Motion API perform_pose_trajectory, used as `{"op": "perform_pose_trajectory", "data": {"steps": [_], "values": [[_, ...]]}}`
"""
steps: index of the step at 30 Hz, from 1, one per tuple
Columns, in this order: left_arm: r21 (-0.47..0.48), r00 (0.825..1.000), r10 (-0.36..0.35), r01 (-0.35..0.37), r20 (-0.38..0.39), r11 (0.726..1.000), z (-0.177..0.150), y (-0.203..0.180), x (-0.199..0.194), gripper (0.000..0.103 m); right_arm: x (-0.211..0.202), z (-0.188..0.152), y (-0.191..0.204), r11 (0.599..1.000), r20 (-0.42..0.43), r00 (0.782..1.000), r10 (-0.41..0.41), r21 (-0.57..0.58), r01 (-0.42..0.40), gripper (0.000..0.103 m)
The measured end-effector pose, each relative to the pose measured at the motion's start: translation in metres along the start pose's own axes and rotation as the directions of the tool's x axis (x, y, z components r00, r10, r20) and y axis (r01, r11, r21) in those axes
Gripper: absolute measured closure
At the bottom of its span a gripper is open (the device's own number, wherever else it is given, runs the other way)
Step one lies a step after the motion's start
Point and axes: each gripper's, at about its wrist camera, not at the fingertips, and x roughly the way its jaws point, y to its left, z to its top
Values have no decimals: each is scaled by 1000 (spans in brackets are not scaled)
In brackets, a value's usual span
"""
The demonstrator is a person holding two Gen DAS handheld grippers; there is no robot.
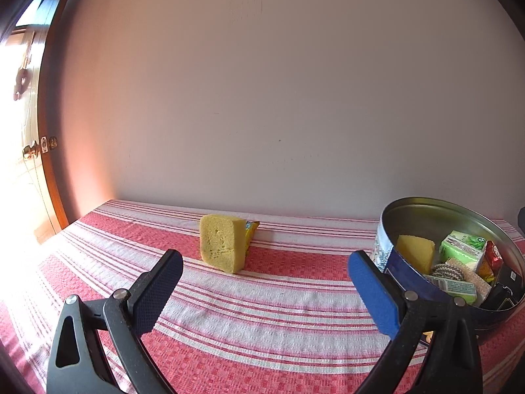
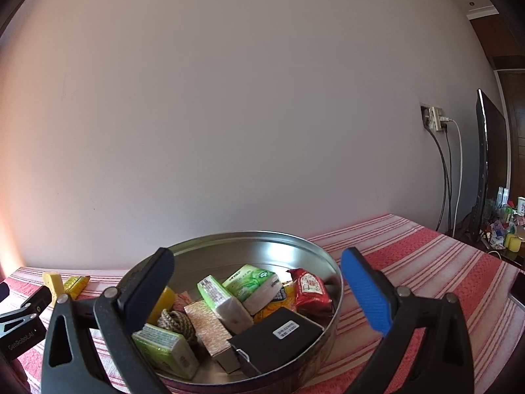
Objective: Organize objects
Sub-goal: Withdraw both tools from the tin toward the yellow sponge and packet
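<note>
A yellow sponge (image 1: 223, 244) stands on the red-and-white striped tablecloth (image 1: 262, 312), with a yellow packet (image 1: 252, 231) leaning behind it. My left gripper (image 1: 265, 282) is open, a short way in front of the sponge, holding nothing. At the right sits a round metal tin (image 1: 410, 211) with another yellow sponge, green tissue packs, a rope coil and snack packets. In the right wrist view my right gripper (image 2: 257, 282) hangs open over that tin (image 2: 256, 238), above green tissue packs (image 2: 252, 284), a red snack packet (image 2: 310, 290) and a black box (image 2: 279, 331). The sponge (image 2: 54, 282) shows far left.
A plain wall runs along the table's far edge. A wooden door frame (image 1: 49, 131) stands at the left. At the right are a wall socket with cables (image 2: 436, 118), a dark screen (image 2: 489, 164) and small clutter (image 2: 505, 223). A dark flat object (image 2: 518, 287) lies at the right table edge.
</note>
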Motion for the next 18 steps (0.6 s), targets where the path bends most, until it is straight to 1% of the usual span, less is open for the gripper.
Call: {"op": "perform_pose_trajectory", "data": {"steps": [5,8,11,14,18], "values": [[-55,998,33,-36,-44,998,1,40,11,1,-12,-6,32,999,-8,999,36,-29,-36,0],[-89,996,41,-48,-73,995,1,61,17,1,-16,-10,53,997,-19,998,62,-47,-63,0],[-112,993,33,-46,-109,993,2,77,27,1,-16,-15,74,995,-43,995,92,-44,-94,0],[-121,989,33,-51,-145,991,5,84,39,1,-15,-19,96,992,-71,990,120,-32,-123,0],[-83,980,31,-49,-197,995,11,79,68,1,-15,-24,120,987,-95,984,152,-40,-156,0]]}}
